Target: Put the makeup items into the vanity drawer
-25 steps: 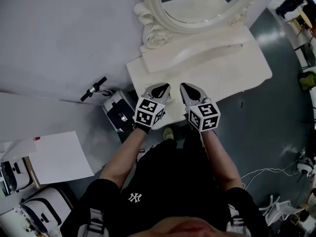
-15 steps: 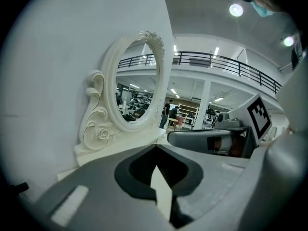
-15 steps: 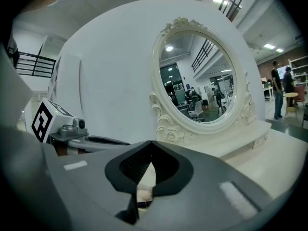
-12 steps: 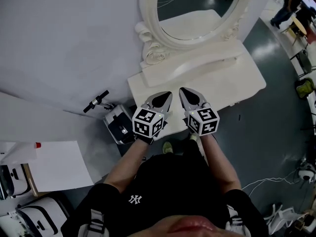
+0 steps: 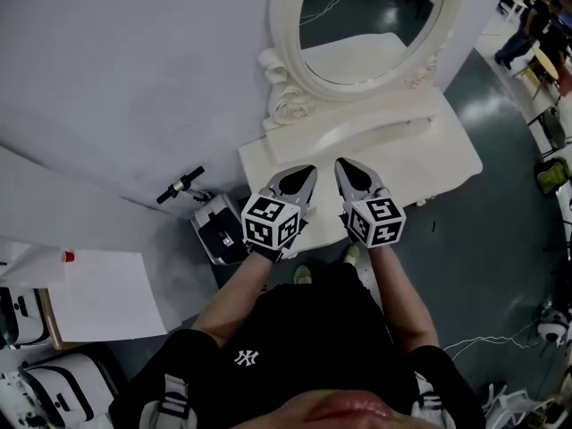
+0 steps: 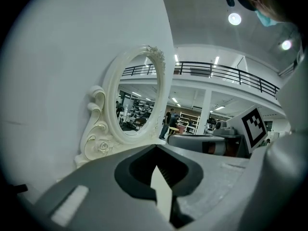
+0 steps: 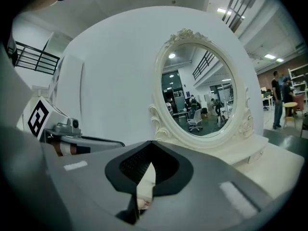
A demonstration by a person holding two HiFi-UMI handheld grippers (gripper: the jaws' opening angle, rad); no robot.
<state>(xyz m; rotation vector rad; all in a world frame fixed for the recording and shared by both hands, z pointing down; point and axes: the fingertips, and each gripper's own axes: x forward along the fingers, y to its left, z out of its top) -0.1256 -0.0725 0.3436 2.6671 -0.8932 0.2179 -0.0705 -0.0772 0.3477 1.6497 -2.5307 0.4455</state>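
Looking steeply down on white vanity: top's long axis running lower-left to upper-right in head view, curved back shelf along same axis, oval mirror upright behind it, tall axis vertical, carved scroll frame. Drawer front and makeup items not made out in any view. Hovering left gripper and right gripper side by side over vanity's near edge, near each other but apart, both noses aimed away from body toward mirror. Left jaws pressed together at tips, thin pale sliver behind them, nothing pinched. Right jaws likewise closed tip to tip, empty, pale vanity top showing through slit. Marker cube on each, black-and-white squares only, no readable text; each cube also visible at edge of the other gripper's view. Left of vanity, on floor: black-and-silver case just beside near-left corner, black handled tool a little further left, white sheet further still, more cases well apart from vanity. On floor at vanity's near side: yellow-green shoes. Right of vanity: dark floor, people standing well off. Behind vanity: plain white backdrop. Only legible marking: interlocked "NY" logo on black shirt. Seeing in mirror, from right gripper view, a reflected hall with an office chair and ceiling lights.
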